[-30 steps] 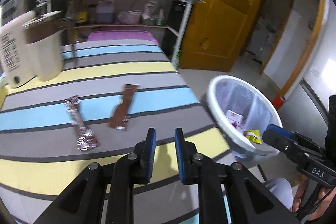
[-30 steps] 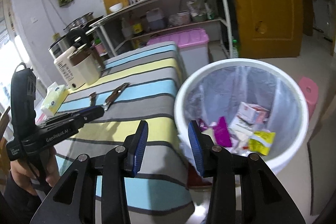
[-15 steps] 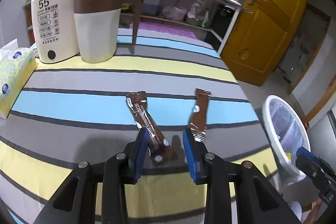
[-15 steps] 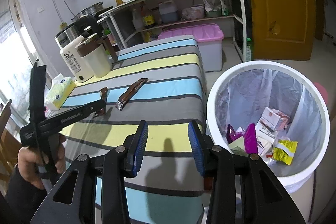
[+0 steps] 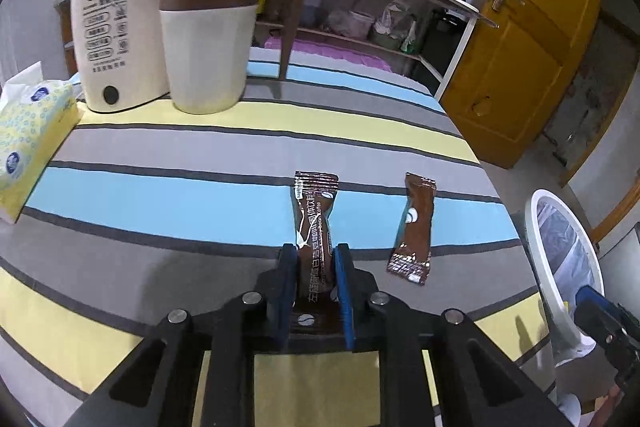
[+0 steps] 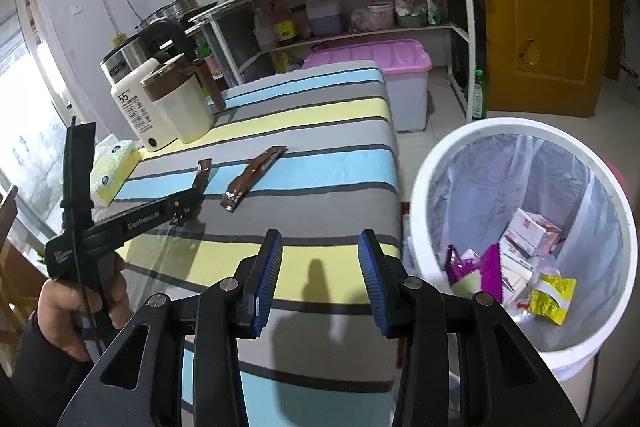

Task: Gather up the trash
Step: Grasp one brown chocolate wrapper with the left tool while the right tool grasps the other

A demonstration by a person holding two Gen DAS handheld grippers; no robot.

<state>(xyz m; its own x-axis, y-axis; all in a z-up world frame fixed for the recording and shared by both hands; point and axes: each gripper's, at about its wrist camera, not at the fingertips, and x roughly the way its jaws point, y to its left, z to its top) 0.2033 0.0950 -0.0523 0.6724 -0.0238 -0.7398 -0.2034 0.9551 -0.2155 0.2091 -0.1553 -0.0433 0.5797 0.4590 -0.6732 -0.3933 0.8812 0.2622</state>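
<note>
1. While it lies flat on the striped desk [image 5: 160, 195], the brown sachet [image 5: 315, 227] has its near end between the left tongs [image 5: 316, 257], whose blue pads have just been closing and now pinch it narrowly.
2. At three o'clock from it lies a second sachet [image 5: 414, 227], apart.
3. Only the right wrist view shows the right tongs [image 6: 320, 251] standing wide and empty, and wrappers inside the white bin [image 6: 432, 163] at three o'clock of the desk.

Two brown sachets [image 5: 315, 227] [image 5: 414, 227], one white bin [image 6: 448, 163], one kettle [image 5: 116, 39], one mug [image 5: 206, 47], one tissue pack [image 5: 28, 131]
</note>
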